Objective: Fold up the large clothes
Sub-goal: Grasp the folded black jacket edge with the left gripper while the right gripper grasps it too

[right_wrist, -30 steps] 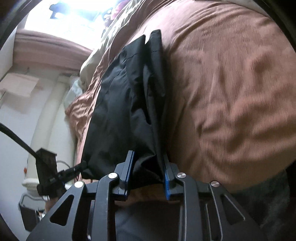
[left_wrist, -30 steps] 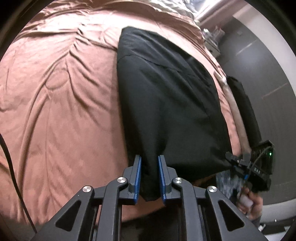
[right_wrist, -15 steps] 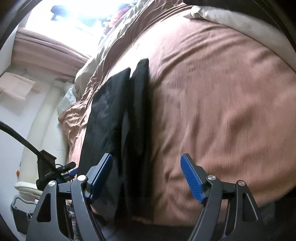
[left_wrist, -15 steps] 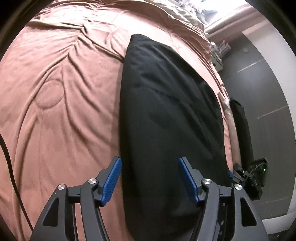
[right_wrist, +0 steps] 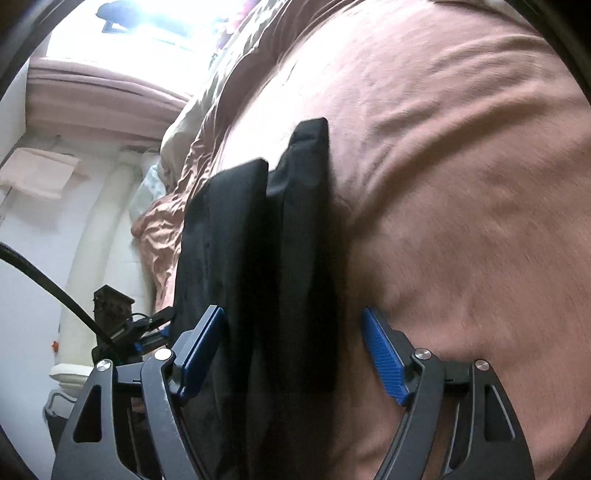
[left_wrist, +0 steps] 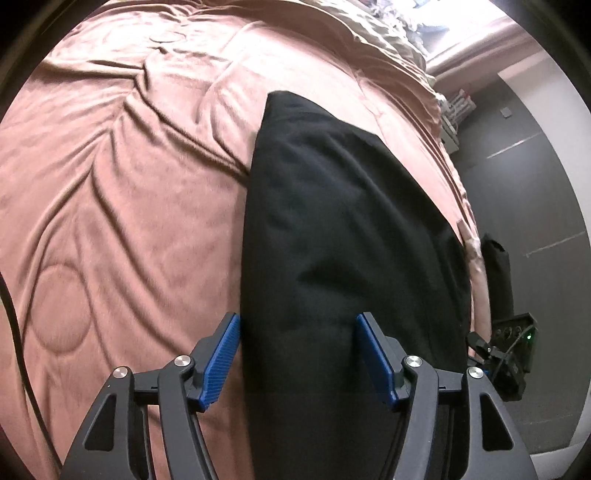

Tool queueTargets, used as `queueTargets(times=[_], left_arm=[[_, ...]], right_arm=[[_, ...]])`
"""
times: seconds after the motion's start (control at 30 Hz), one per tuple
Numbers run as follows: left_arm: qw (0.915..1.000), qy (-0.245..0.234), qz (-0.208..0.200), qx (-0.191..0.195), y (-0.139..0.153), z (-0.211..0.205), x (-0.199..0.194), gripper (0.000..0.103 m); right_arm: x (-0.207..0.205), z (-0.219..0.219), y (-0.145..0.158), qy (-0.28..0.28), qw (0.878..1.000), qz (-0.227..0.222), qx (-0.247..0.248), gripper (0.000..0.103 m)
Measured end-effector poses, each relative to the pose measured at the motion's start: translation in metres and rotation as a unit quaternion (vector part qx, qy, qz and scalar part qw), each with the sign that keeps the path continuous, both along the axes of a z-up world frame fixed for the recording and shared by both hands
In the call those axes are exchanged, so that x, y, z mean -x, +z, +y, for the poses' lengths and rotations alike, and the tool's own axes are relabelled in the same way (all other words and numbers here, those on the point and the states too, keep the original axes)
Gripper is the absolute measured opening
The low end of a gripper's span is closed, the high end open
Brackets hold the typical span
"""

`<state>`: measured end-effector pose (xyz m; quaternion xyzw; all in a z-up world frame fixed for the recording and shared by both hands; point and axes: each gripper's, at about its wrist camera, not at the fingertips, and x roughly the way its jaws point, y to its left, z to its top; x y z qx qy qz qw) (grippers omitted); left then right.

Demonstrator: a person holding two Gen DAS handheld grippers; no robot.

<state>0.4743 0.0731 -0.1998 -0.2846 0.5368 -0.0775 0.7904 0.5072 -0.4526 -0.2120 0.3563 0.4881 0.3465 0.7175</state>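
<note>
Surface: rumpled pinkish-brown quilted bedspread (left_wrist: 122, 206) covers the bed and fills most of both wrist views.
Background: grey wall panels (left_wrist: 532, 177) on one side of the bed; a bright window (right_wrist: 155, 22) and a white wall on the other.
Writing: no brand, label or lettering can be read anywhere; a small green light glows on the other gripper's black housing (left_wrist: 515, 354).
Garment: long black folded garment (left_wrist: 343, 240) lies flat on the bedspread, running away from both cameras; from the right wrist it shows as two parallel folded bands (right_wrist: 295, 240) lying side by side.
Left gripper (left_wrist: 297, 356): low over the near end of the garment, blue-padded fingers (left_wrist: 221, 358) spread wide, one at the cloth's left edge and one over the cloth; nothing is clamped.
Right gripper (right_wrist: 291, 356): also low and pointing along the garment, blue pads (right_wrist: 384, 358) wide apart, straddling the nearer band, holding nothing.
</note>
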Motion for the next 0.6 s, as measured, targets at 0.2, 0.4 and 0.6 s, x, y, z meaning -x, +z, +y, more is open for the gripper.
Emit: queueTargets(times=[0.2,0.4,0.6], left_arm=[[1.0,0.004,-0.003,0.001,-0.006,0.002,-0.027,0.066],[0.9999,0.009,-0.01,0.004,-0.01,0.007,-0.046,0.065],[0.9998,0.013,-0.01,-0.008,-0.009,0.005,-0.052,0.056]], right_arm=[[-0.043,0.011,-0.007,0.018,1.0,0.006,-0.025,0.075],[-0.07,0.034,-0.014,0.057,0.998,0.006,-0.026,0.075],[-0.086,0.051,-0.02,0.092,0.995,0.005,-0.035,0.032]])
